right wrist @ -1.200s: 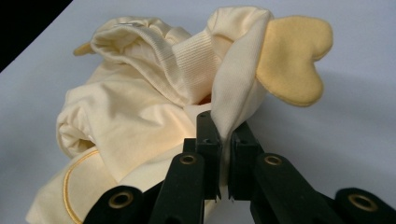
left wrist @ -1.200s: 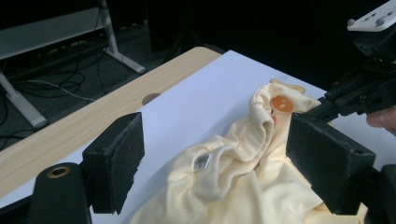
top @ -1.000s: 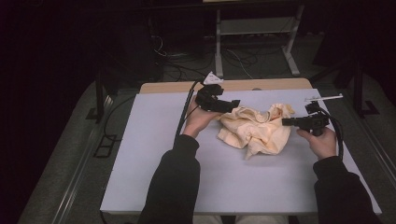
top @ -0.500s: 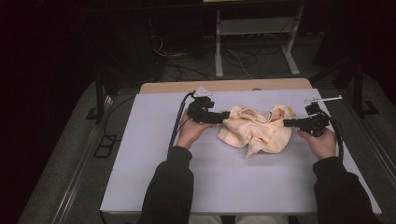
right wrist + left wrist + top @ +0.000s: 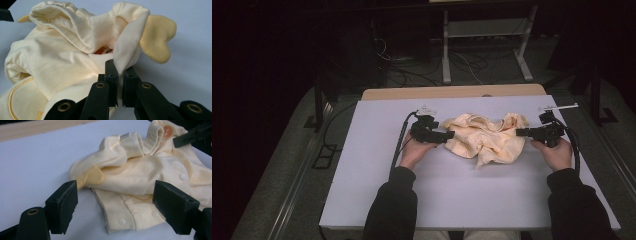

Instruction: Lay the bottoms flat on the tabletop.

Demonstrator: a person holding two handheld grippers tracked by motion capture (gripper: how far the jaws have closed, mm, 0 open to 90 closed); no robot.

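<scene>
Crumpled pale-yellow cotton baby garment (image 5: 486, 140) with a row of white snap buttons, lying in a heap on the white table top (image 5: 377, 150), a little beyond the middle, between the two hands. No container anywhere on the surface; nothing tucked inside the folds that can be made out. Small white sewn-in label (image 5: 125, 135) near the ribbed collar, its print too small to read; round orange patch (image 5: 167, 131) at the far fold carrying a pale mark, not legible as writing. Darker yellow ear-shaped flaps (image 5: 157, 37) at the edges of the heap, one of them just ahead of the left gripper's jaws. Left gripper (image 5: 451, 134) low at the garment's left edge, jaws spread wide on either side of the snap-button hem without pressing it. Right gripper (image 5: 518, 132) at the garment's right edge, jaws clamped tight on a fold of ribbed cloth (image 5: 125, 61) rising between them. Bare wooden strip (image 5: 452, 93) along the table's far edge.
</scene>
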